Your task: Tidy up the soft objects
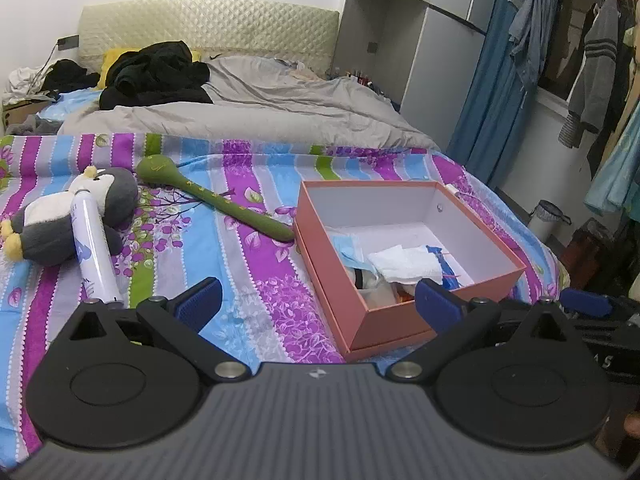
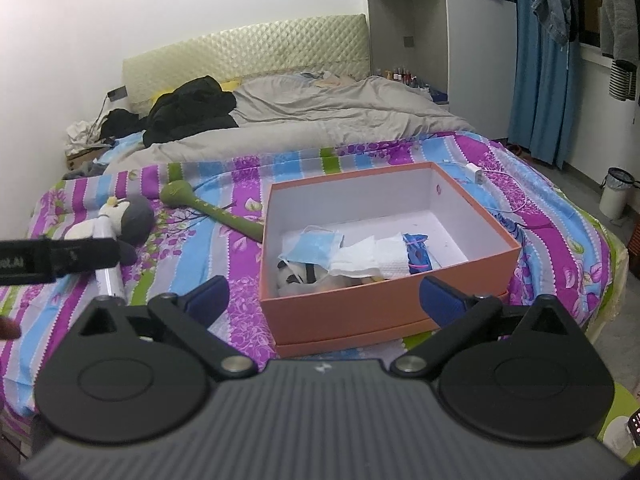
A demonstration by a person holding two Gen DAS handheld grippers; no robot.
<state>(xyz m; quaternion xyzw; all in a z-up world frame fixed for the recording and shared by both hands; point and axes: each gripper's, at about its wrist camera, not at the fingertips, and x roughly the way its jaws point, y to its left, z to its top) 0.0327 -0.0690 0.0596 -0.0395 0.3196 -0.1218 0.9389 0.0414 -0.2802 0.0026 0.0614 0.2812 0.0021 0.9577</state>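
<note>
An open orange box [image 1: 400,322] [image 2: 340,308] sits on the striped bedsheet. Inside lie a blue face mask [image 2: 316,248], a white cloth [image 2: 372,260] and a black-and-white plush [image 2: 294,274]. To its left on the sheet are a grey and white penguin plush [image 1: 60,216] [image 2: 136,216], a white can [image 1: 94,248] leaning on it, and a long green plush stick [image 1: 216,200] [image 2: 224,216]. My left gripper [image 1: 318,300] is open in front of the box's near left corner, holding nothing. My right gripper [image 2: 325,300] is open in front of the box's near wall, also with nothing in it.
A grey duvet [image 1: 260,108] and black clothes [image 1: 156,72] cover the far half of the bed. A white charger with its cable [image 2: 478,172] lies right of the box. The bed's right edge drops to the floor, where a bin [image 2: 616,196] stands by blue curtains.
</note>
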